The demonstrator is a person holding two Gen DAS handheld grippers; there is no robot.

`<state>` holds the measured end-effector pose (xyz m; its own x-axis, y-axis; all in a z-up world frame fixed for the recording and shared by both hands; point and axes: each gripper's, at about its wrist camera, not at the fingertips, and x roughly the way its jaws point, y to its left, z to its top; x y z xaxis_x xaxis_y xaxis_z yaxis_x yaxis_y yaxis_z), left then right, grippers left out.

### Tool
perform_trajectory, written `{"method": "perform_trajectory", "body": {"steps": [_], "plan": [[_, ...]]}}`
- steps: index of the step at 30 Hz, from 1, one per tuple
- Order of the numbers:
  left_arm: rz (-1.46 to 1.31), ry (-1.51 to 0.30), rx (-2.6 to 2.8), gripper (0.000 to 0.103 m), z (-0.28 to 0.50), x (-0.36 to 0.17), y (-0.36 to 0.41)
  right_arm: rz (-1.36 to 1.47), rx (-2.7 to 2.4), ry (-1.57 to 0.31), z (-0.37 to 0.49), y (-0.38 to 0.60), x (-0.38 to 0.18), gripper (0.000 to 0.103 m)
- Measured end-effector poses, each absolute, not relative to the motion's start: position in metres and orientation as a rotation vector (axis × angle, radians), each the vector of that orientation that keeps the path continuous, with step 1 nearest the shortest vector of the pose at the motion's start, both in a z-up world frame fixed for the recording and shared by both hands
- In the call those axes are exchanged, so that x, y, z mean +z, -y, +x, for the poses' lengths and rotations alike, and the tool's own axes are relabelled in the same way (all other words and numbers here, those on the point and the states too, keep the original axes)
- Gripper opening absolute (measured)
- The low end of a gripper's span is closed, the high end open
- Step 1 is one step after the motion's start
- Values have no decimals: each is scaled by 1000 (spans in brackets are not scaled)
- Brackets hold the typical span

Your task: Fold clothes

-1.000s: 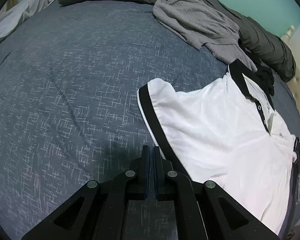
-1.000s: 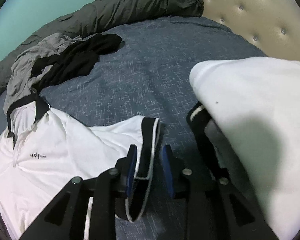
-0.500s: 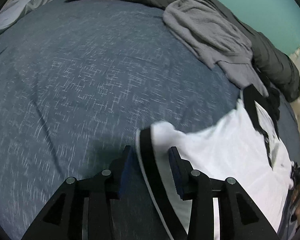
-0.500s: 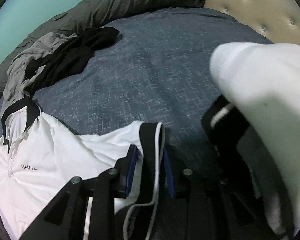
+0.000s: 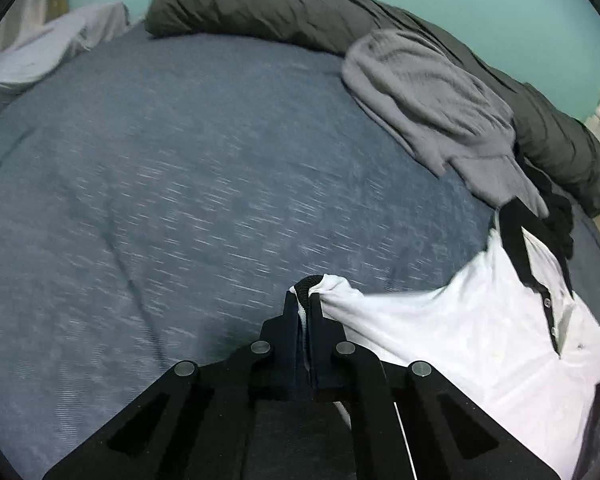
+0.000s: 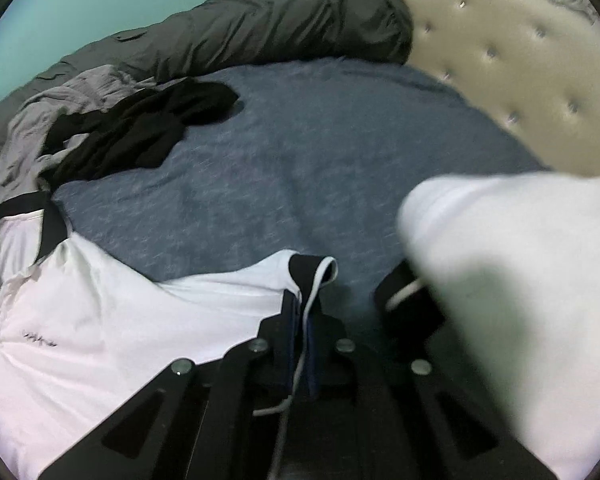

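Centrally, white polo shirt [image 5: 452,344] with black collar and black sleeve cuffs, spread on blue-grey bedsheet [image 5: 180,184]. Left gripper [image 5: 305,300] pinching one black cuff; right gripper [image 6: 305,300] pinching the other cuff, fabric bunched between pressed-together jaws. Beyond the collar, grey garment [image 5: 432,96], black garment [image 6: 140,132] and dark rolled duvet [image 6: 260,28]; tufted headboard [image 6: 520,72] at right.

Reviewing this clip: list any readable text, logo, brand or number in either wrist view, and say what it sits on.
No text can be read.
Small dark chest mark on the white polo shirt, right wrist view: too small and blurred to read.
Left wrist view: no lettering visible on the polo shirt, the grey garment or the bedsheet.
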<state>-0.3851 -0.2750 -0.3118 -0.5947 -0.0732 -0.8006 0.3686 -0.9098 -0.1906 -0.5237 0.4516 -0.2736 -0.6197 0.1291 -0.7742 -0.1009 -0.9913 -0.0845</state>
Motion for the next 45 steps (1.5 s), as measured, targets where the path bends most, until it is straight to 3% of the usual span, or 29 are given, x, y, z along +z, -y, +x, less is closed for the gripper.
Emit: {"method": "perform_trajectory", "body": {"steps": [20, 36, 40, 44, 45], "plan": [[1269, -572, -2435, 3, -394, -323, 334, -1274, 2560, 227, -537, -461, -284, 3], [1354, -604, -2450, 5, -411, -341, 340, -1318, 2585, 233, -542, -454, -305, 4], [1398, -562, -2459, 13, -412, -335, 337, -1358, 2628, 139, -542, -453, -305, 7], [1387, -532, -2494, 42, -403, -317, 335, -1348, 2682, 69, -526, -452, -290, 20], [1378, -554, -2506, 42, -398, -311, 334, -1342, 2697, 52, -522, -451, -286, 23]]}}
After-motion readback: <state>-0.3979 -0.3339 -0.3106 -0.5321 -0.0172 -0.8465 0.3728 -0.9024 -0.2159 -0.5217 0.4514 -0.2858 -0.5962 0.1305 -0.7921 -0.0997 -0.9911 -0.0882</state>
